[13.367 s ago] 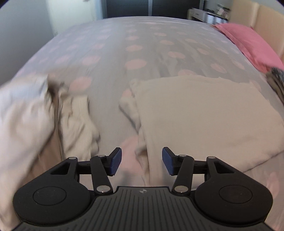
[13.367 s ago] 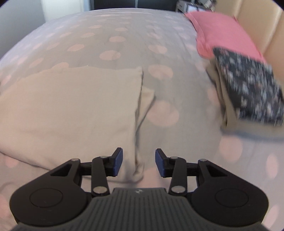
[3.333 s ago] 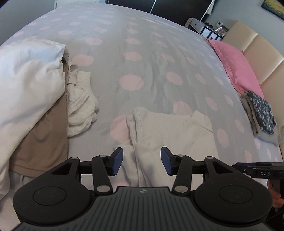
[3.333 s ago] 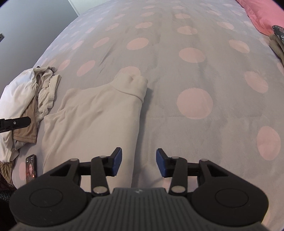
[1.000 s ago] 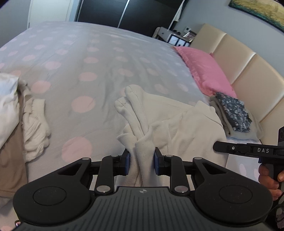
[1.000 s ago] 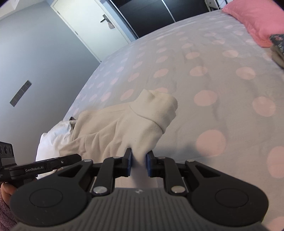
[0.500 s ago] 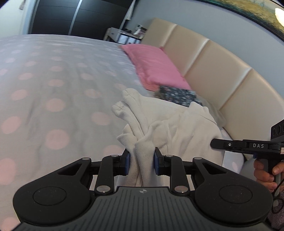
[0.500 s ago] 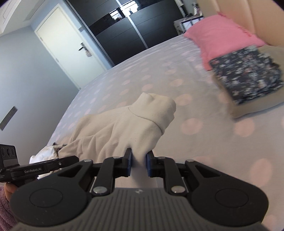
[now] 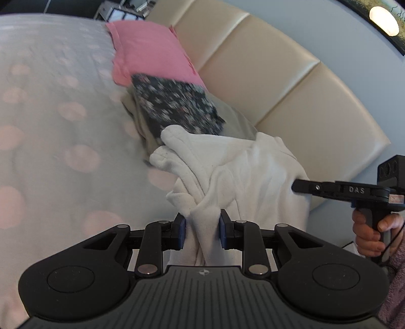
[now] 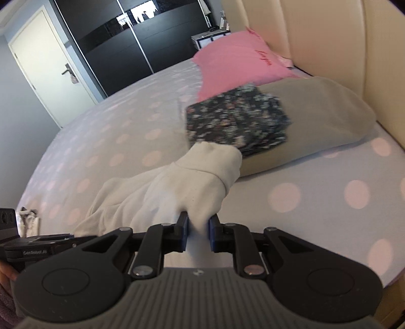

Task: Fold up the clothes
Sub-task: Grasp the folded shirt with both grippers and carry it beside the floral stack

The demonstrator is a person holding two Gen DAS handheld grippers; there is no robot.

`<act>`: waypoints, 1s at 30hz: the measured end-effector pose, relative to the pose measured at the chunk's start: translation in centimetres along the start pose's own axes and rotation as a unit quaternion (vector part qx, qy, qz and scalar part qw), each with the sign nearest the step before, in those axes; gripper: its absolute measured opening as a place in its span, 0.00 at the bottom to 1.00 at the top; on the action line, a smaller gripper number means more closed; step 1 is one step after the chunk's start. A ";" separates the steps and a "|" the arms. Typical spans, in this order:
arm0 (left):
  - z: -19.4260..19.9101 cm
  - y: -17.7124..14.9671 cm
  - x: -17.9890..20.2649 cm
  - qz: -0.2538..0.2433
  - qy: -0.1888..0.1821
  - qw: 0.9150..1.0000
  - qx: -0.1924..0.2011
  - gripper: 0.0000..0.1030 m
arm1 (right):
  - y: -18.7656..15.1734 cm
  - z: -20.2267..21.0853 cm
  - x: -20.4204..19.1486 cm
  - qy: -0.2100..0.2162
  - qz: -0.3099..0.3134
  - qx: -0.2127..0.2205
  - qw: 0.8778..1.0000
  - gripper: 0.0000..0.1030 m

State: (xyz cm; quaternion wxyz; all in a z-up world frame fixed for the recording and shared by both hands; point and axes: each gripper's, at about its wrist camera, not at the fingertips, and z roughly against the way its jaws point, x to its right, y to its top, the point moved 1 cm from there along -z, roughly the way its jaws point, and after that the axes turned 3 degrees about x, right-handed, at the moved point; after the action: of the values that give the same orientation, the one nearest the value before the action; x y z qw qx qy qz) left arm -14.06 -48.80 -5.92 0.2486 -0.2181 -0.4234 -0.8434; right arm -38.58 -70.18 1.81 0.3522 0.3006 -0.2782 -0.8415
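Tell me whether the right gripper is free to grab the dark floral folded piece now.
Probably not: the right gripper is shut on the cream sweater, which hangs between it and the floral piece.

soft daylight, motion blur on floral garment [image 9: 174,108], fisheye edges warped, lamp glare [image 9: 383,16].

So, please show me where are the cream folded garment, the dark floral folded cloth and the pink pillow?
cream folded garment [image 10: 192,184]: right wrist view, on its thick folded edge.
dark floral folded cloth [image 10: 235,121]: right wrist view, on its top face.
pink pillow [image 9: 149,53]: left wrist view, on its middle.
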 end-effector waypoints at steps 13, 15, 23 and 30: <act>-12.3 0.0 2.7 -0.030 0.025 0.998 -0.045 0.22 | 3.0 -6.5 10.2 -0.046 0.036 -0.052 0.997 0.18; -13.8 0.6 1.8 -0.038 0.045 0.997 -0.053 0.22 | 3.2 -8.9 10.9 -0.042 0.034 -0.059 0.997 0.18; -18.2 1.3 -1.9 -0.035 0.086 0.992 -0.087 0.22 | 3.0 -16.2 13.0 -0.041 0.025 -0.088 0.995 0.18; -19.1 0.8 -3.0 -0.017 0.098 0.990 -0.097 0.28 | 1.9 -18.0 14.8 -0.072 -0.026 -0.106 0.991 0.31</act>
State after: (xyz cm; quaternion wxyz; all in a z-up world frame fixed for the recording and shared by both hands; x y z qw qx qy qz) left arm -14.24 -64.19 -17.65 0.2523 -0.1508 -0.3168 -0.9018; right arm -33.58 -87.23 -13.46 0.3389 0.2073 -0.2041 -0.8947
